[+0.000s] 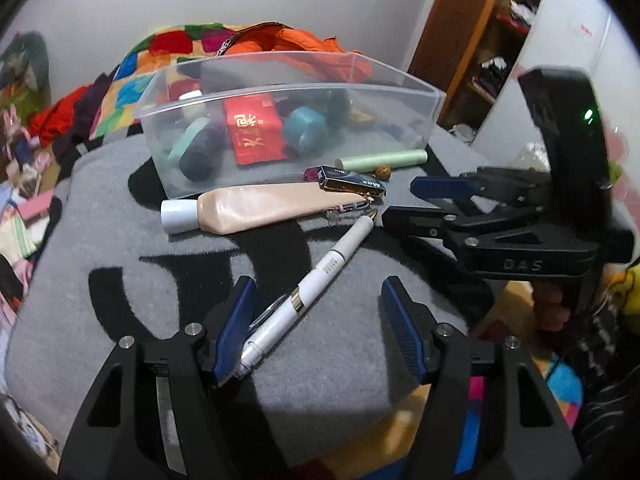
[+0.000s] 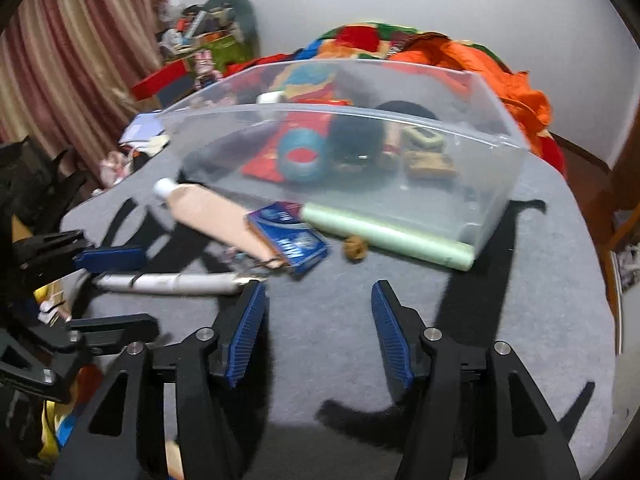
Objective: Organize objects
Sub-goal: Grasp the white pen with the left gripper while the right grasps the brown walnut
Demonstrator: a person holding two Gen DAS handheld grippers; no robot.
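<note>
A: We note both tongs over the grey table (image 1: 120, 184). Left tongs (image 1: 318, 328) parted about halfway, holding nothing; the white pen (image 1: 308, 292) lies slantwise between the pads, its near end just beside the left pad (image 1: 236, 328). We cannot tell whether it touches.

B: Right tongs (image 2: 318, 332) also apart, empty, bare felt between the pads. Ahead of them: blue card packet (image 2: 292, 240) resting on the tail of the beige tube (image 2: 208, 216), a small brown bead (image 2: 354, 248), and the pale green stick (image 2: 388, 236) lying against the clear bin (image 2: 500, 184).

A: The bin already holds a red envelope (image 1: 252, 132) and a teal tape roll (image 1: 306, 128). The loose items sit just in front of its near wall.

B: We judge the pen to be the left's pick. It lies diagonal, so we would roll the wrist until the pads square up across the barrel, then close near the gold band (image 1: 298, 300).

A: Agreed. Lift clear before swinging; the pen's far tip is near the tube's crimped end and could drag it.

B: We keep the right tongs off to the side; in the left view they sit close to that tip.
</note>
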